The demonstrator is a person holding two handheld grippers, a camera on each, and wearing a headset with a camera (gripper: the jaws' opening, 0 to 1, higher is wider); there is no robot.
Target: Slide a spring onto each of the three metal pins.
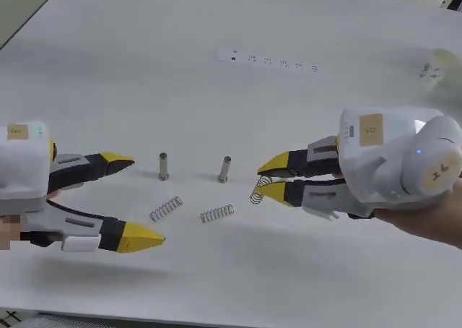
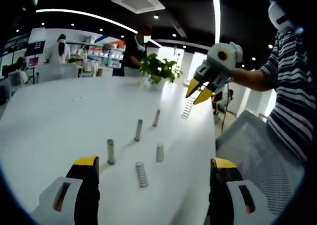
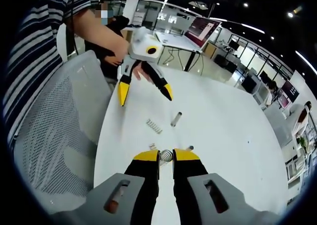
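Two short metal pins stand upright on the white table, one at the left and one at the right. Two springs lie in front of them, one beside the other. My right gripper is shut on a third spring, just right of the right pin and a little above the table. That spring sits between its yellow tips. My left gripper is open, left of the left pin. In the left gripper view a third slim grey piece leans beyond the two pins.
A white power strip lies further back on the table. A small pale object sits at the far right. The near table edge runs just below the left gripper. A mesh chair stands by the table.
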